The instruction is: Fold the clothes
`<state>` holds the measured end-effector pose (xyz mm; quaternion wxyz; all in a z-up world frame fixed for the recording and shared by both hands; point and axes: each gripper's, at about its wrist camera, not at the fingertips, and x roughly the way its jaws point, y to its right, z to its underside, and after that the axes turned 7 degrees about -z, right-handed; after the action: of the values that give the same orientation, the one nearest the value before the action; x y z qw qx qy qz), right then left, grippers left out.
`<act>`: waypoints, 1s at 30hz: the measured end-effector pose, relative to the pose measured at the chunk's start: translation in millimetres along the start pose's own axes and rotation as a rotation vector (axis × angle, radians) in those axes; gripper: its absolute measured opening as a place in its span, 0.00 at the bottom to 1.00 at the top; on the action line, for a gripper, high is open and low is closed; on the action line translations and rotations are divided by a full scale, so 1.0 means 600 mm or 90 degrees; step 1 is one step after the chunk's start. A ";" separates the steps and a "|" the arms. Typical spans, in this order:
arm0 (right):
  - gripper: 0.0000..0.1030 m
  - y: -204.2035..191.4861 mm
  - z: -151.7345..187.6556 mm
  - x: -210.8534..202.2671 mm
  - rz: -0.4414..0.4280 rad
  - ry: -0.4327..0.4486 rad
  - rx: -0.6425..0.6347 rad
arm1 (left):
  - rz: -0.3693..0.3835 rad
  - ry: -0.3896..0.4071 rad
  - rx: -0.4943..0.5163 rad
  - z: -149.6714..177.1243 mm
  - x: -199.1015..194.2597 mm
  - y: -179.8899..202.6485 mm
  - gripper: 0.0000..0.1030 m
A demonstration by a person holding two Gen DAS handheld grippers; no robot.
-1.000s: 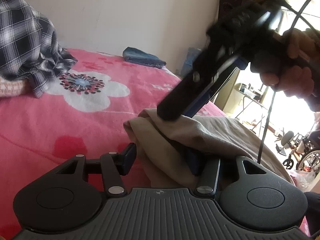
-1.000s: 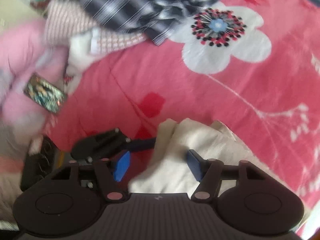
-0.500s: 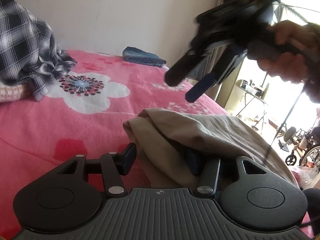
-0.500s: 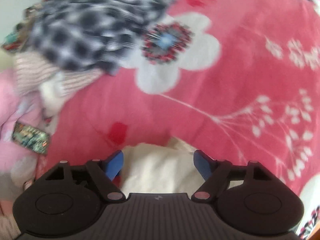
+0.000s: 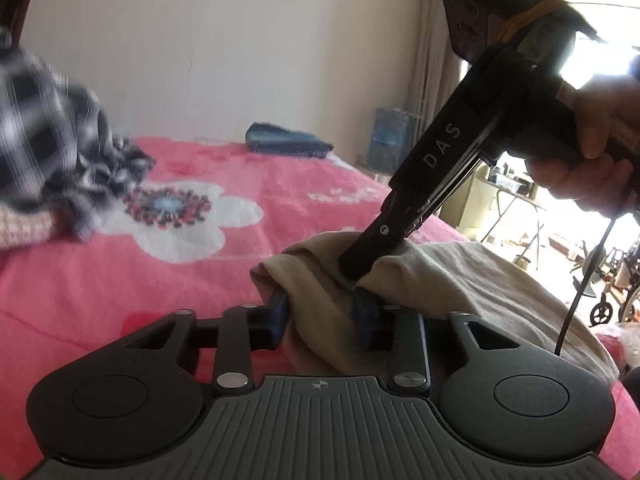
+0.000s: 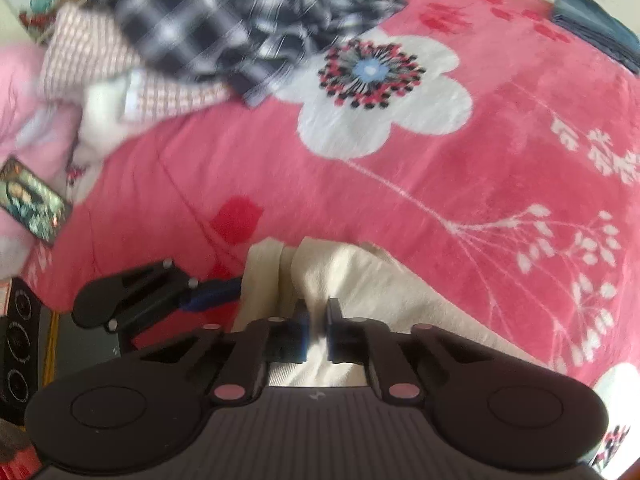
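Beige garment (image 5: 440,276) sits bunched at the near edge of the bed, low centre in both views, draping off toward 4 o'clock in the left wrist view. Both tools on the same corner now: left gripper (image 5: 320,312) has just been closing, blue pads pressed either side of a thick bunch of folds, so it's clamped on cloth; right gripper (image 6: 316,320) has just snapped down too, jaws nearly together w/ a thin ridge of fabric pinched between. From the left cam it comes in steep from 1 o'clock, tip buried in the top fold. To do this well, I'd say: the two grips are v. close together, so draw them apart along the edge to find a straight hem before lifting, keep tension even, don't yank — the right has only a thin bite and could slip. Fabric looks soft, matte, woven, heavyish, holds rounded folds rather than crisp creases. Under it, the pink blanket (image 6: 460,168), plush, fuzzy nap, big white flower print. At 11 o'clock in the right cam, a rumpled plaid shirt (image 6: 224,20) over a pink-checked piece (image 6: 84,52), blurred. Folded denim (image 5: 286,145) far back near the wall, flat and neat. A glossy phone (image 6: 34,200) at 9 o'clock.
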<state>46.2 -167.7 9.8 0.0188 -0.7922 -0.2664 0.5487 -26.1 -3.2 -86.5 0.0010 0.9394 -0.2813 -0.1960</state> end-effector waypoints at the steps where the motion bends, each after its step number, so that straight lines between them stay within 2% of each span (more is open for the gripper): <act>1: 0.06 0.003 0.002 -0.005 -0.010 0.011 0.011 | 0.004 0.005 0.009 -0.001 -0.002 0.001 0.23; 3: 0.07 0.009 0.007 -0.015 -0.030 0.032 0.025 | 0.017 0.008 0.034 -0.003 0.004 0.006 0.18; 7: 0.07 0.010 0.012 -0.027 -0.057 0.069 0.024 | 0.053 0.009 0.091 -0.010 0.027 0.018 0.17; 10: 0.07 0.010 0.013 -0.029 -0.059 0.076 0.018 | 0.070 0.006 0.121 -0.011 0.048 0.023 0.17; 14: 0.07 0.013 0.013 -0.018 -0.072 0.068 0.027 | 0.089 -0.009 0.131 -0.003 0.074 0.028 0.16; 17: 0.07 0.022 0.012 0.001 -0.076 0.056 0.045 | 0.086 -0.036 0.102 -0.002 0.079 0.019 0.18; 18: 0.07 0.031 0.011 0.003 -0.087 0.058 0.066 | 0.079 -0.042 0.094 -0.004 0.073 0.013 0.20; 19: 0.07 0.040 0.010 0.006 -0.098 0.060 0.088 | 0.067 -0.047 0.088 -0.006 0.065 0.007 0.28; 22: 0.07 0.062 0.013 0.000 -0.127 0.073 0.140 | 0.044 -0.051 0.052 -0.011 0.030 -0.016 0.38; 26: 0.07 0.081 0.022 -0.003 -0.166 0.085 0.194 | 0.026 -0.053 -0.021 -0.011 -0.011 -0.048 0.39; 30: 0.07 0.101 0.028 0.000 -0.212 0.099 0.252 | 0.013 -0.077 -0.063 -0.004 0.006 -0.065 0.39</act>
<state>55.6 -224.3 -16.7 0.2838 -0.7582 -0.2783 0.5169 -1.9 27.4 -89.7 0.0326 0.9216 -0.2806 -0.2662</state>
